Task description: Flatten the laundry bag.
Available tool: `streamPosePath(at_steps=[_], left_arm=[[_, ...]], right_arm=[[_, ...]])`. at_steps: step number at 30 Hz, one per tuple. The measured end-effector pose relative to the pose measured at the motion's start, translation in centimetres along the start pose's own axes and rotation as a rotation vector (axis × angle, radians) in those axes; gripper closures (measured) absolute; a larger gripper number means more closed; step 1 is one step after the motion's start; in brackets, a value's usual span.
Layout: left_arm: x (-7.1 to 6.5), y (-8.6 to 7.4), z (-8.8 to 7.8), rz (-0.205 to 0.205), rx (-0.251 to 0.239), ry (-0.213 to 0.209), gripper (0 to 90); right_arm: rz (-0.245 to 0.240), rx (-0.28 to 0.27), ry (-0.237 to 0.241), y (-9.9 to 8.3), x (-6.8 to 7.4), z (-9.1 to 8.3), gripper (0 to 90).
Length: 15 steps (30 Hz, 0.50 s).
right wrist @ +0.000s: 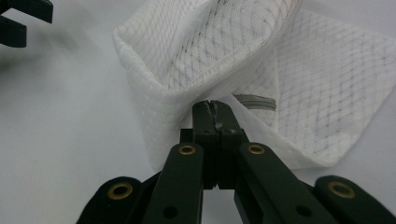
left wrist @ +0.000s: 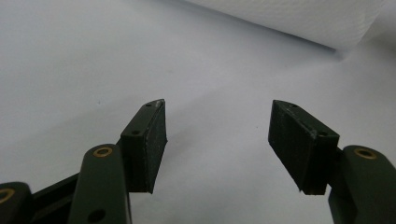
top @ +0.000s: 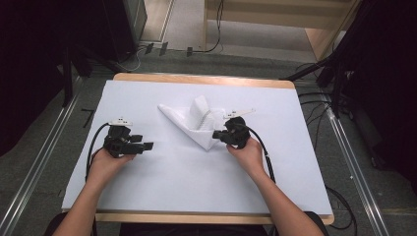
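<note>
The white mesh bag (top: 196, 120) lies mid-table, its near corner pinched in the clenched right gripper (right wrist: 215, 108), while the left gripper (top: 147, 146) waits released, well left of the bag.

High view overlooks the table (top: 147, 196); gripper views sit close, sharing its surface.

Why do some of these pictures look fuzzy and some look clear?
In the left gripper view, the left hand-held gripper is sharp, while the white mesh cloth behind is blurry. In the right gripper view, the cloth's weave is crisp near the right hand-held gripper. The high view is soft, with dark surroundings.
</note>
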<state>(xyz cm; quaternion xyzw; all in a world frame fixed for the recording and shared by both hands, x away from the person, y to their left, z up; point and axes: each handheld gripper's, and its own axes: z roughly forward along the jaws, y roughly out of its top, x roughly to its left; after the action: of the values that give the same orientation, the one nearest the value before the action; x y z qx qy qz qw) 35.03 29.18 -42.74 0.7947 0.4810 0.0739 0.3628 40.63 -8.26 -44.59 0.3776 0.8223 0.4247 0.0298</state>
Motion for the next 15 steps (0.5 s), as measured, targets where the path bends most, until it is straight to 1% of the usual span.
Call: streamPosePath(at_steps=[2,4,6,8,11,12,15], left_arm=[[0.0,0.0,0.0,-0.004,0.002,-0.006,37.9],[0.0,0.0,-0.1,-0.001,0.001,0.0,38.6],[-0.1,0.0,-0.3,0.002,-0.004,-0.006,40.2],[0.0,0.0,-0.3,-0.002,-0.01,-0.007,40.4],[0.3,-0.1,-0.2,-0.013,-0.007,-0.012,40.8],[0.4,-0.1,-0.3,-0.015,0.0,-0.014,40.9],[0.5,-0.1,-0.5,-0.019,-0.01,-0.008,40.8]], right_arm=[[-0.007,0.001,0.008,0.0,0.3,0.1,90.0],[-0.018,0.005,0.014,0.0,0.6,0.2,90.0],[-0.026,0.015,0.016,0.0,1.0,0.4,90.0],[-0.039,0.015,0.024,0.0,1.5,0.5,90.0],[-0.042,0.014,0.036,0.0,1.9,0.7,90.0],[-0.049,0.018,0.046,0.0,2.2,0.9,90.0],[-0.058,0.032,0.054,-0.1,2.6,1.3,90.0]])
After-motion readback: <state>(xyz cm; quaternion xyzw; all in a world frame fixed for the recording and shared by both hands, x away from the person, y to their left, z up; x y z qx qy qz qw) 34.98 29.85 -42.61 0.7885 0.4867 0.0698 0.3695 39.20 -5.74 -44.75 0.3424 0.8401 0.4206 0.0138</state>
